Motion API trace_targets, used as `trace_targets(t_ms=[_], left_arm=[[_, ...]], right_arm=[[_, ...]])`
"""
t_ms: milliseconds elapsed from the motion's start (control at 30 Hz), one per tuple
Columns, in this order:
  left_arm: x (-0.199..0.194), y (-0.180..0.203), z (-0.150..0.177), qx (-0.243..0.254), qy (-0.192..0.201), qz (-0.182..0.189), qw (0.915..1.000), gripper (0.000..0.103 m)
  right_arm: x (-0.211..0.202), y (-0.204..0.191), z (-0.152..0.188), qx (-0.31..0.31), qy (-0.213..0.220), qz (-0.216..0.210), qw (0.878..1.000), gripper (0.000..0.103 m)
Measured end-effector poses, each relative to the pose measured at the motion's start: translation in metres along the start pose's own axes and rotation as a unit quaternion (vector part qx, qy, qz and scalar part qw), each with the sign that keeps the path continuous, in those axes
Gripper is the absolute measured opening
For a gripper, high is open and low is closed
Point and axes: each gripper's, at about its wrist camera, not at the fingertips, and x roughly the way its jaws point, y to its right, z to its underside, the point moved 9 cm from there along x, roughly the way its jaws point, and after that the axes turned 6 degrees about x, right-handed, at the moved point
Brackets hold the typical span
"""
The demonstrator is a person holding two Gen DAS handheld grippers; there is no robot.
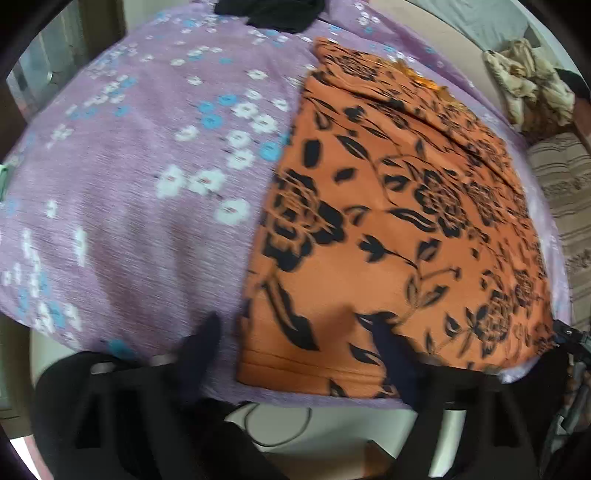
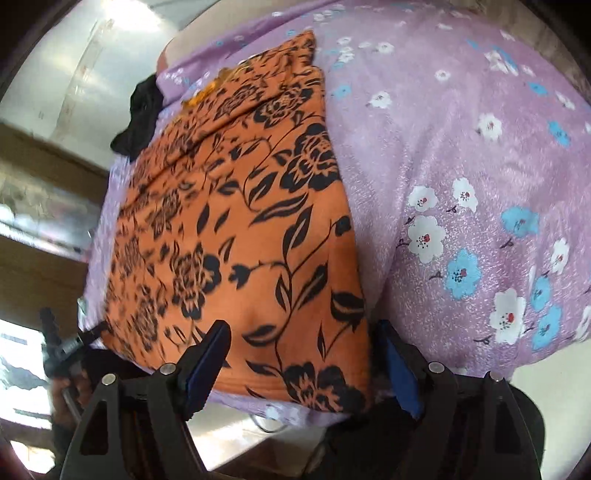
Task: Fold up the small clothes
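Lying flat on a lilac floral sheet, the orange garment with black flowers fills the right half of the left wrist view, its near hem at the lower edge of the covered surface. No brand, label or writing can be read anywhere; the left wrist picture is smeared with blur.

At far left in that view a window or door frame is cut off by the fisheye rim. The left claw is spread wide: one dark finger sits over the lilac sheet, the other over the garment's near hem, with the garment's left edge between them. Whether either finger touches cloth is hard to make out. At top centre a black cloth is cut by the frame. At far right a crumpled beige cloth lies beside a striped fabric, both partly out of view.

In the right wrist view a black tool in a hand at lower left is too small and blurred to identify. The right claw is also spread, its blue-padded fingers straddling the garment's near right corner without closing on it. The sheet's flowers run off to the right.
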Motion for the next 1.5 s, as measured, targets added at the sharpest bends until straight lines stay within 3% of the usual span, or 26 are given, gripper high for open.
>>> trace_targets(t_ms=[67,100,133,333,367,400,433,600,700,767,867,1000,1067,1100,1167,1200,1233,1267,1367,1400,1500], left_arm=[[0.003,-0.002,-0.001,0.008,-0.001,-0.023,0.9997,0.04],[0.004,-0.002,-0.001,0.01,-0.001,-0.023,0.9997,0.04],[0.004,-0.002,0.0,0.01,0.0,-0.02,0.9997,0.04],[0.0,0.003,0.005,0.031,0.0,-0.029,0.9991,0.049],[0.002,0.004,0.006,0.04,0.0,-0.037,0.9985,0.045],[0.001,0.005,0.006,0.048,0.002,-0.043,0.9979,0.021],[-0.001,0.007,0.005,0.051,0.004,-0.037,0.998,0.006],[-0.038,0.013,-0.017,0.03,0.05,0.005,0.9983,0.007],[-0.051,0.015,-0.024,0.027,0.074,0.007,0.9969,0.007],[-0.035,0.009,-0.019,0.016,0.048,0.003,0.9987,0.007],[-0.005,0.004,-0.005,0.014,0.001,-0.013,0.9998,0.008],[-0.003,0.002,-0.003,0.012,0.001,-0.016,0.9998,0.014],[-0.001,0.002,-0.004,0.016,0.002,-0.018,0.9997,0.025],[0.002,0.003,-0.006,0.016,0.002,-0.015,0.9998,0.029],[0.003,0.004,-0.012,0.021,0.003,-0.018,0.9996,0.028],[0.0,0.006,-0.014,0.025,0.01,-0.015,0.9995,0.005],[-0.002,0.01,-0.016,0.024,0.016,-0.007,0.9996,0.006],[-0.011,0.013,-0.021,0.02,0.031,0.005,0.9993,0.006],[-0.042,0.019,-0.038,0.016,0.086,0.02,0.996,0.006],[-0.043,0.019,-0.041,0.012,0.088,0.021,0.9958,0.006],[-0.012,0.013,-0.036,0.009,0.038,0.011,0.9992,0.006]], right_arm=[[0.0,0.001,0.002,0.0,-0.004,0.004,1.0,0.079],[0.001,0.002,0.002,0.0,-0.008,0.008,1.0,0.07],[0.004,0.003,0.005,-0.002,-0.019,0.011,1.0,0.066],[0.004,0.003,0.009,-0.01,-0.026,0.031,0.999,0.064],[0.005,0.002,0.011,-0.013,-0.029,0.032,0.999,0.057],[0.004,0.003,0.011,-0.017,-0.028,0.035,0.999,0.026],[0.002,0.003,0.01,-0.015,-0.026,0.033,0.999,0.009],[-0.027,-0.011,-0.001,-0.005,0.009,-0.003,1.0,0.009],[-0.052,-0.027,-0.014,-0.001,0.044,-0.043,0.998,0.009],[-0.054,-0.029,-0.021,0.002,0.059,-0.05,0.997,0.009],[-0.025,-0.015,-0.017,0.03,0.032,-0.048,0.998,0.009],[-0.003,-0.003,-0.005,0.049,0.005,-0.034,0.998,0.013],[-0.001,-0.001,-0.006,0.05,0.006,-0.032,0.998,0.019],[0.0,0.0,-0.007,0.052,0.006,-0.032,0.998,0.03],[0.003,0.002,-0.007,0.054,0.0,-0.033,0.998,0.036],[0.005,0.0,-0.007,0.048,-0.003,-0.034,0.998,0.034],[0.006,-0.003,-0.006,0.042,-0.008,-0.038,0.998,0.015],[0.005,-0.004,-0.006,0.042,-0.01,-0.044,0.998,0.007],[-0.027,-0.018,-0.02,0.053,0.032,-0.086,0.994,0.007],[-0.037,-0.023,-0.027,0.054,0.046,-0.099,0.993,0.007],[-0.034,-0.022,-0.037,0.049,0.046,-0.091,0.994,0.007]])
